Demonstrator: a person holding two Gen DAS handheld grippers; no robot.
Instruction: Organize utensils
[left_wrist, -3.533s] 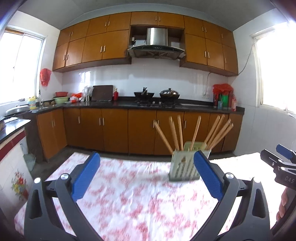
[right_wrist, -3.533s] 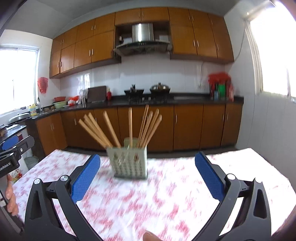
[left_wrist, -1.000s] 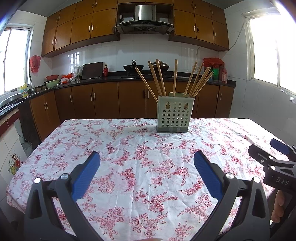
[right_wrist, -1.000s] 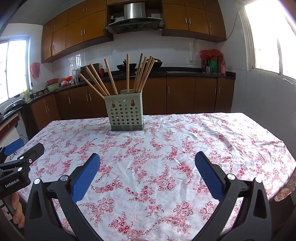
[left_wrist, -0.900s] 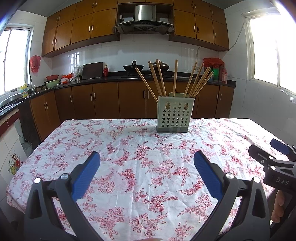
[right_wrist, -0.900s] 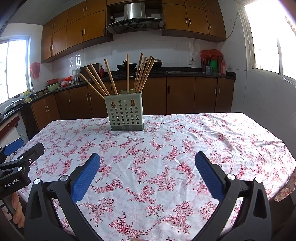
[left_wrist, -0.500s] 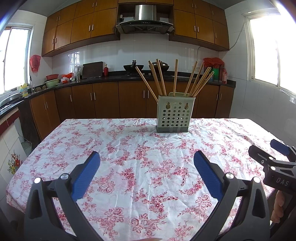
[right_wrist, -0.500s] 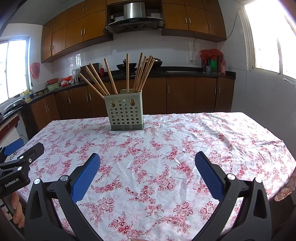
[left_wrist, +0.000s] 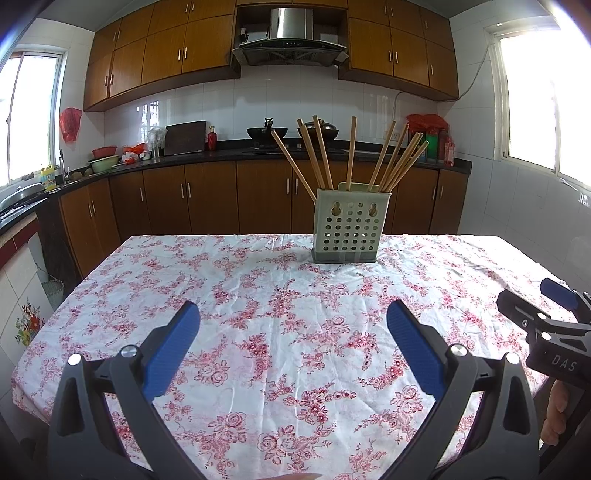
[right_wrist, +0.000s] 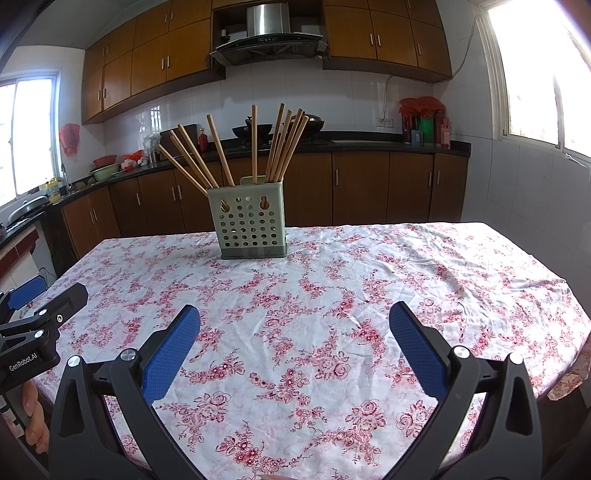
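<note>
Kitchen; floral red-and-white tablecloth (left_wrist: 280, 354). Left gripper (left_wrist: 293, 328) and right gripper (right_wrist: 295, 328) spread wide, empty. Approach pale-green perforated plastic holder (right_wrist: 249, 225) squarely; pinch one wooden chopstick (right_wrist: 254, 144) near its top.

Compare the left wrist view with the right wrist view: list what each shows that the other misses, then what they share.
Only the left wrist view shows the right gripper from the side, at its right edge. Only the right wrist view shows the left gripper from the side, at its left edge. Both show the perforated holder full of chopsticks upright on the floral tablecloth, and both sets of jaws open and empty.
</note>
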